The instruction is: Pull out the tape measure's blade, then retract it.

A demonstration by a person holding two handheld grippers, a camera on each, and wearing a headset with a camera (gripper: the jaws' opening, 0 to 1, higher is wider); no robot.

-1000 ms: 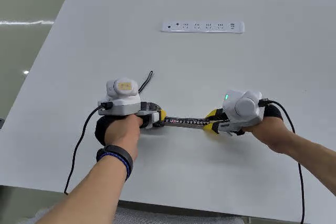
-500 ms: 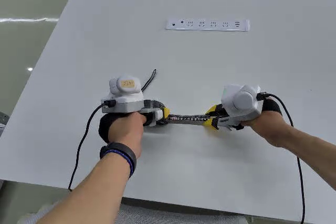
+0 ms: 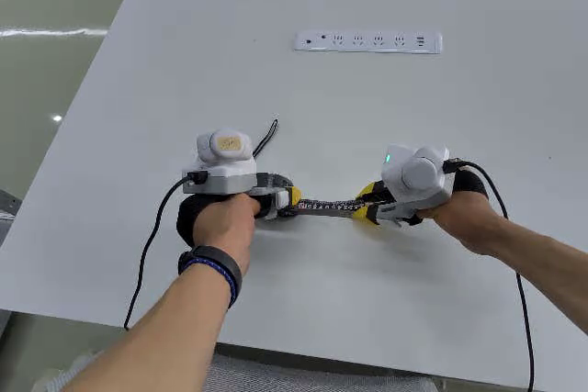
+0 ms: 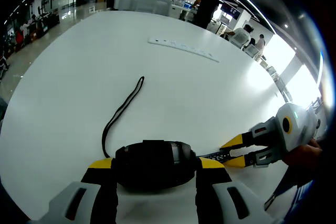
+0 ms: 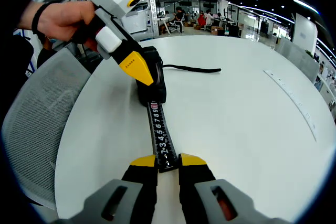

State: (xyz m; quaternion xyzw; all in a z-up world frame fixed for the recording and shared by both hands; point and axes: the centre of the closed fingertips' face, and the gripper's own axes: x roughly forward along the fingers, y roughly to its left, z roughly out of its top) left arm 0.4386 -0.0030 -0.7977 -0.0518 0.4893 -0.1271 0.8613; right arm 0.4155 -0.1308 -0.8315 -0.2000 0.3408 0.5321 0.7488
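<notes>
White table (image 3: 367, 107) runs across the head view, and the gripper views show an open office with desks and ceiling lights behind it.

Low over the table near its front edge, the left gripper (image 3: 280, 200) points to the person's right. Its jaws are clamped on the black tape measure (image 4: 152, 163), and in the left gripper view a yellow fingertip (image 4: 100, 164) presses each side of the body. The left hand (image 3: 220, 225) wraps the handle from behind. Its forearm reaches in from the lower left with a dark band (image 3: 209, 265) on the wrist.

Facing it, the right gripper (image 3: 366, 209) points to the person's left. Its jaws are closed on the end of the blade (image 5: 160, 137), with the yellow tips pinching the blade's two edges. The right hand (image 3: 464, 216) holds the handle, and its forearm comes in from the lower right.

A short length of blade is drawn out, running straight from the tape measure to the right gripper with the numbers facing up. I cannot tell whether it touches the table.

A black cord (image 4: 122, 109) trails from the tape measure across the table. A power strip (image 3: 367, 41) lies well beyond both grippers. A mesh chair (image 5: 47, 119) stands at the table's edge in the right gripper view.
</notes>
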